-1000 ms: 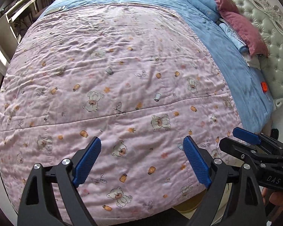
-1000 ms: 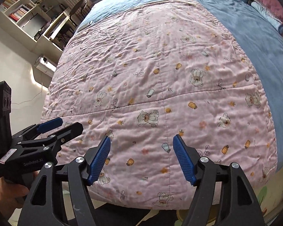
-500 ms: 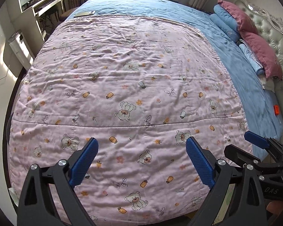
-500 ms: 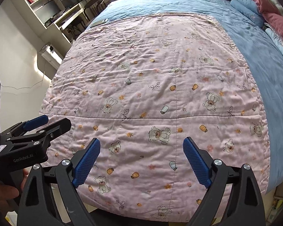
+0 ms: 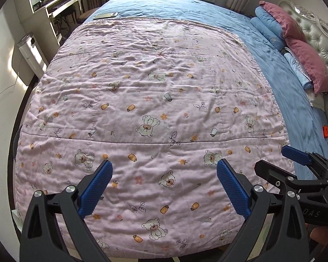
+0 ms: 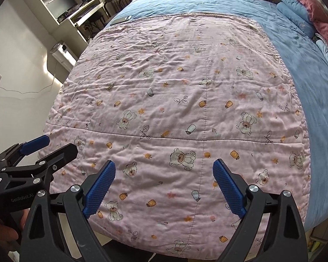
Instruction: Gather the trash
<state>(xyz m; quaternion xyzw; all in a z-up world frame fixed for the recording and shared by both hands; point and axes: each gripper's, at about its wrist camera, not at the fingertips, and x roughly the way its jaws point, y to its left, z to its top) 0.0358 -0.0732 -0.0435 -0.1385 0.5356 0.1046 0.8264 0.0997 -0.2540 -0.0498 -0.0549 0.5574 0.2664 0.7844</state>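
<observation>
Currently, left gripper (image 5: 164, 187): jaws spread, holding nothing.
Right gripper (image 6: 164, 187): jaws spread, holding nothing.
Trash: possibly the small orange item (image 5: 326, 131) on the blue sheet (image 5: 185, 6), well right of both.
Surface: pink bear-print quilt (image 5: 153, 100).
Room: desk (image 6: 85, 13), pillows (image 5: 304, 52).

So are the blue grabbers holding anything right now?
No. The left gripper and right gripper both have open jaws, with only the pink bear quilt beyond them.

Both wrist cameras are looking down from the bed's foot over the pink quilt (image 5: 155, 100), side by side, sharing it; each is catching the other gripper.
</observation>
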